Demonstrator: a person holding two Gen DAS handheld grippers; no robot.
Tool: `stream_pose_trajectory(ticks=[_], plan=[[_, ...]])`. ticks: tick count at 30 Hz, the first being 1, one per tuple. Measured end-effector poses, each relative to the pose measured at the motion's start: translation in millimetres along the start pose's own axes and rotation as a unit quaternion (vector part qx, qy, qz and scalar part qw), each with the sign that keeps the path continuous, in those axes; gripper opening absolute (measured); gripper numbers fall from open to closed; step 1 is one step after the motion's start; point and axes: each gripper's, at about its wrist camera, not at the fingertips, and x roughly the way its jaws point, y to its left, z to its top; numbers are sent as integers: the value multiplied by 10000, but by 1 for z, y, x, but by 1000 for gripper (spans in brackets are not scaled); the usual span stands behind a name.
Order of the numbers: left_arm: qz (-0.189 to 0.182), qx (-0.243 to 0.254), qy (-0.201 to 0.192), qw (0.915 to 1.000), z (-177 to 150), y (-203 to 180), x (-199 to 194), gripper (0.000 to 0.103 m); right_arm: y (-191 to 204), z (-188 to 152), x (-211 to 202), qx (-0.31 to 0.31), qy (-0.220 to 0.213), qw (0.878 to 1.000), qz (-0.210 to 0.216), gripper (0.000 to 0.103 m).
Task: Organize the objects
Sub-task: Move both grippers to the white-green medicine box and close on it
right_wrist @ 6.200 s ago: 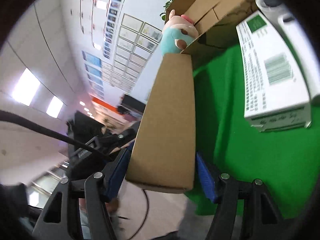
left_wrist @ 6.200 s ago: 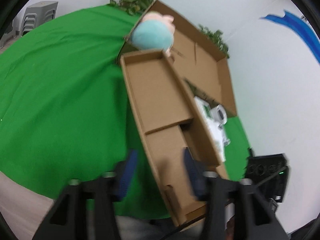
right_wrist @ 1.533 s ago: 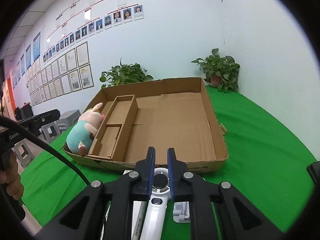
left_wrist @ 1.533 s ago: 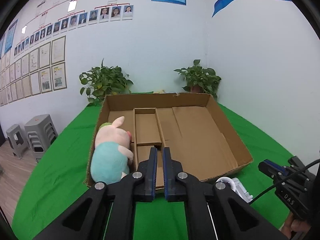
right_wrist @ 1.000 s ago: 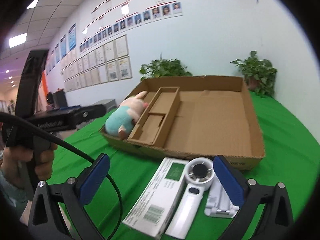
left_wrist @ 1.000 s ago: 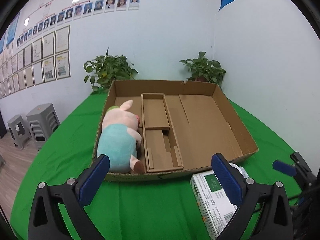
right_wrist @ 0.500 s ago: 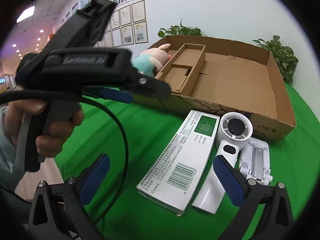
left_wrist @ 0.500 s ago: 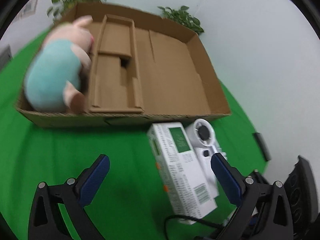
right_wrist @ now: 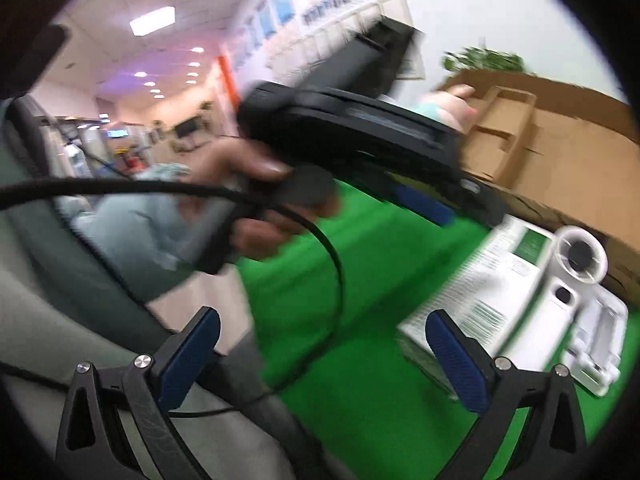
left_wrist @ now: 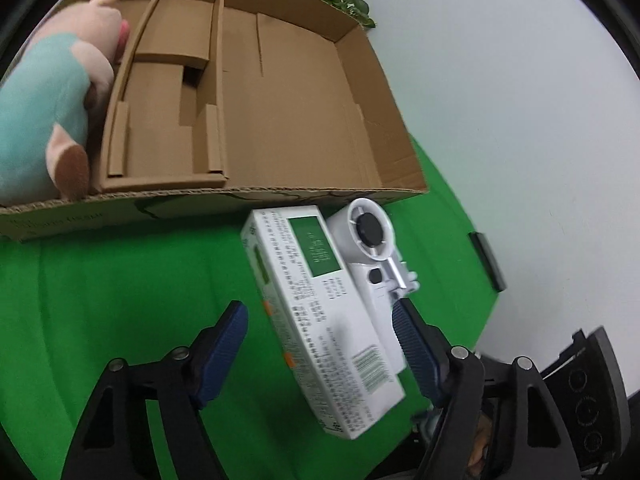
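The cardboard tray (left_wrist: 280,92) sits on the green bench (left_wrist: 120,280). Just outside its near wall lies the white box (left_wrist: 324,312), long axis running from the tray toward the wide-open left hand-held gripper (left_wrist: 320,336), whose fingers straddle it. The right hand-held gripper (right_wrist: 320,356) is also open, empty.

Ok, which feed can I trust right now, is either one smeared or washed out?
Left wrist view: mostly sharp, with slight smear on the white box print; even light, no glare; fisheye bends the cardboard tray walls. Right wrist view: heavy motion blur across the left gripper, hand and handheld fan; ceiling lights bloom upper left.
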Motion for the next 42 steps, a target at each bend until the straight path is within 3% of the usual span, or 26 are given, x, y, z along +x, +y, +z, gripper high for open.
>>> stream_pose_trajectory(ticks=[3, 5, 8, 12, 18, 21, 25, 31, 37, 42], plan=[[230, -77, 195, 9995, -2, 5, 14, 73, -22, 1, 13, 472, 112, 9946, -918, 102], [85, -215, 338, 9992, -2, 13, 27, 73, -30, 4, 16, 651, 85, 9870, -1465, 102], [-2, -208, 477, 9986, 1, 14, 39, 69, -27, 8, 21, 336, 138, 9737, -2248, 102], [-188, -261, 652, 9974, 6, 17, 52, 63, -25, 5, 29, 92, 292, 9600, -2785, 102], [-273, -249, 759, 9964, 8, 18, 54, 55, -17, 5, 49, 107, 510, 9691, -2413, 101], [-265, -254, 752, 9965, 7, 18, 50, 55, -10, 0, 50, -60, 548, 9673, -2476, 100], [-189, -316, 703, 9968, 6, 21, 42, 54, -11, -2, 44, -81, 515, 9612, -2707, 74], [-155, -258, 764, 9966, 2, 20, 29, 54, -15, -1, 43, -14, 398, 9656, -2569, 70], [-80, -315, 861, 9958, -10, 22, 4, 54, 1, -10, 37, -338, 376, 9768, -2081, 72], [-188, -668, 802, 9944, -10, 41, -10, 53, -2, -17, 38, -365, 590, 9728, -2209, 73]])
